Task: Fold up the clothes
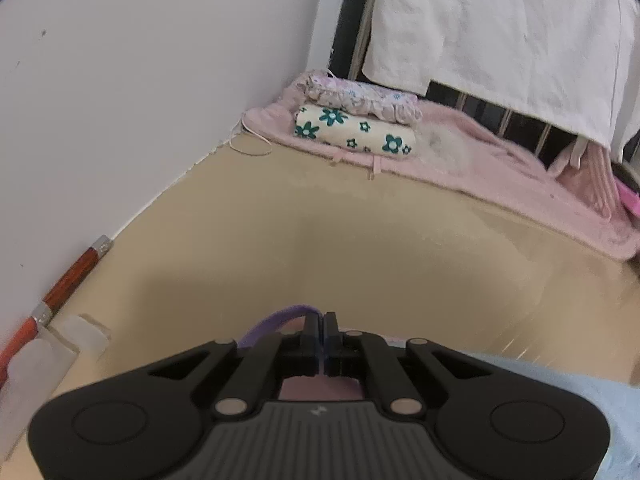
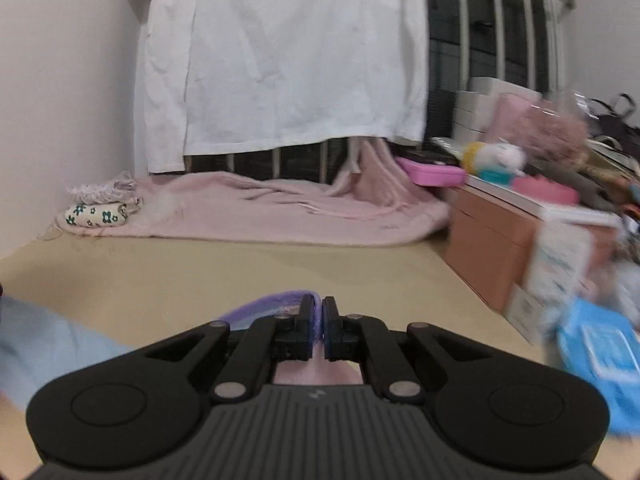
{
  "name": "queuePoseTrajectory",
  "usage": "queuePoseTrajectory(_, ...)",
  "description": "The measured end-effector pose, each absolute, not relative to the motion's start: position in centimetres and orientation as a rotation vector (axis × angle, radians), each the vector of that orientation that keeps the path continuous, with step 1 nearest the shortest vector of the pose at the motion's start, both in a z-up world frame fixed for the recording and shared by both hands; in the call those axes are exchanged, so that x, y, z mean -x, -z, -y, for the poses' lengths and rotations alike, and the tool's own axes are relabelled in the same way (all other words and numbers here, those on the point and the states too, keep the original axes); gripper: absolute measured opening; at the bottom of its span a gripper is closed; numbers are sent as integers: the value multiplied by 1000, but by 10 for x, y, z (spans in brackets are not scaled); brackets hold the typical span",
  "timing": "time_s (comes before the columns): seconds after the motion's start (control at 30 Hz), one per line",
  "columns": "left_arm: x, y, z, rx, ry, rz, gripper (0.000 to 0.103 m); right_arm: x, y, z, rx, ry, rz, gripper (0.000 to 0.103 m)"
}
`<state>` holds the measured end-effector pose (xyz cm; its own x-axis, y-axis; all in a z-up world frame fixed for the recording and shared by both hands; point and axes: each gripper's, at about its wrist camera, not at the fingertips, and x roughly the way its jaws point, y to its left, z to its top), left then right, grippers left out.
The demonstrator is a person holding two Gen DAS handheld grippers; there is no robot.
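In the left wrist view my left gripper [image 1: 322,320] is shut on the purple band [image 1: 272,322] of a garment, with pink fabric [image 1: 316,390] showing below the fingers. The right wrist view has my right gripper [image 2: 322,308] shut on the same kind of purple band [image 2: 272,304], pink fabric [image 2: 316,372] beneath it. A light blue cloth [image 1: 560,384] lies on the tan mat [image 1: 320,240] to the left gripper's right, and the light blue cloth [image 2: 48,340] shows left of the right gripper. Most of the held garment is hidden under the grippers.
A stack of folded clothes [image 1: 352,120] [image 2: 104,204] rests on a pink blanket [image 1: 500,168] [image 2: 280,212] by the wall corner. A white sheet [image 2: 280,60] hangs over a metal rail. Boxes and clutter [image 2: 492,248] crowd the right side. A red stick [image 1: 72,276] lies along the left wall.
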<state>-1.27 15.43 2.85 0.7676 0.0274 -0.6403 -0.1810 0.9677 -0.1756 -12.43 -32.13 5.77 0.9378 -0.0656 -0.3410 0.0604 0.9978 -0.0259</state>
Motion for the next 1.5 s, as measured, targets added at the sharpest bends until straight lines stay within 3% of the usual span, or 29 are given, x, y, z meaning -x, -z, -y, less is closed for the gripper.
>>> queuePoseTrajectory(0.17,8,-25,-148,182,-140,-687,2,150,-19,339,-63,179,-416,8)
queuePoseTrajectory(0.23,13,-30,-146,174,-164,-671,11,160,-17,349,-131,197,-410,14)
queuePoseTrajectory(0.3,23,-39,-141,148,-196,-635,16,169,-26,351,-162,194,-379,33)
queuePoseTrajectory(0.37,39,-51,-122,88,-185,-572,19,171,-44,350,-158,167,-336,45)
queuePoseTrajectory(0.47,53,-58,-88,32,-68,-535,34,160,-68,342,-143,118,-336,53)
queuePoseTrajectory(0.57,50,-47,-50,-86,32,-565,35,126,-71,326,-29,127,-428,68)
queuePoseTrajectory(0.63,46,-36,-33,-166,52,-587,35,92,-59,328,-25,91,-535,67)
queuePoseTrajectory(0.7,47,-28,-28,-176,45,-602,35,65,-47,333,-55,34,-641,54)
queuePoseTrajectory(0.77,48,-23,-29,-158,36,-621,35,49,-38,334,-66,24,-692,50)
queuePoseTrajectory(0.83,50,-21,-34,-139,17,-614,40,42,-29,331,-30,67,-720,33)
queuePoseTrajectory(0.87,50,-21,-35,-144,7,-612,41,43,-25,327,4,98,-725,16)
queuePoseTrajectory(0.93,51,-22,-35,-174,-19,-612,41,58,-24,320,37,140,-702,10)
queuePoseTrajectory(1.07,52,-24,-32,-187,-48,-604,41,94,-24,320,-12,260,-620,13)
queuePoseTrajectory(1.1,51,-24,-31,-190,-49,-605,41,100,-24,323,-26,281,-612,27)
queuePoseTrajectory(1.17,51,-25,-30,-185,-43,-614,39,112,-27,329,-53,318,-590,43)
queuePoseTrajectory(1.3,62,-41,-24,-101,46,-588,38,155,-52,349,-140,292,-498,43)
queuePoseTrajectory(1.5,78,-52,41,-121,315,-542,45,184,-48,379,-387,171,-547,38)
